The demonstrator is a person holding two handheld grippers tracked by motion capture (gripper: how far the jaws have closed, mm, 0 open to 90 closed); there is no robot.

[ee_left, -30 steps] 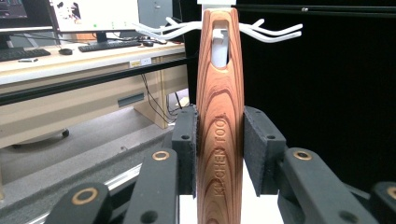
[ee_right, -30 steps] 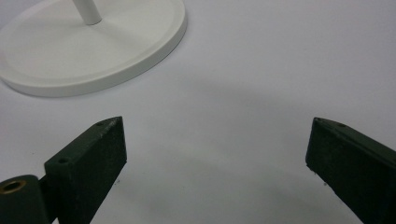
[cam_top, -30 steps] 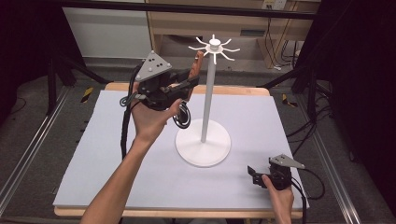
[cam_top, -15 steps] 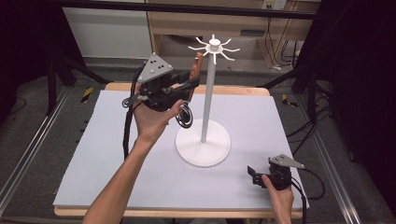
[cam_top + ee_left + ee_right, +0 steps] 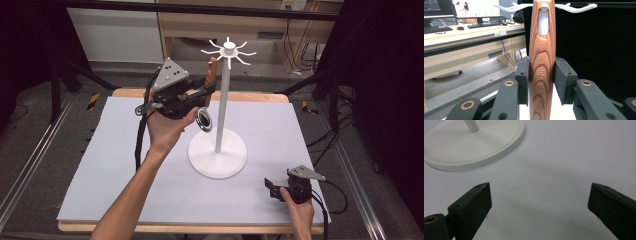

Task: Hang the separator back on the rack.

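A: What's biggest on the table?

B: The grey mat [image 5: 125,165] that covers the tabletop. On it stands the white rack [image 5: 218,150], a round base with a thin pole and curved hooks [image 5: 229,50] fanning out at the top.

A: And the person?

B: The left forearm reaches up from the bottom edge; the left gripper [image 5: 202,92] is held high, just beside the pole. The right gripper [image 5: 270,187] sits low near the front right corner of the mat, well apart from the rack's base.

A: What is held?

B: A wooden utensil handle [image 5: 542,62], upright. The left gripper's two pads sit on either side of it, clenched on the wood. The slot at its top end is over one white hook. In the high view a round dark end [image 5: 204,120] hangs below the hand.

A: The right tongs?

B: Released, jaws spread wide over bare mat, nothing between them
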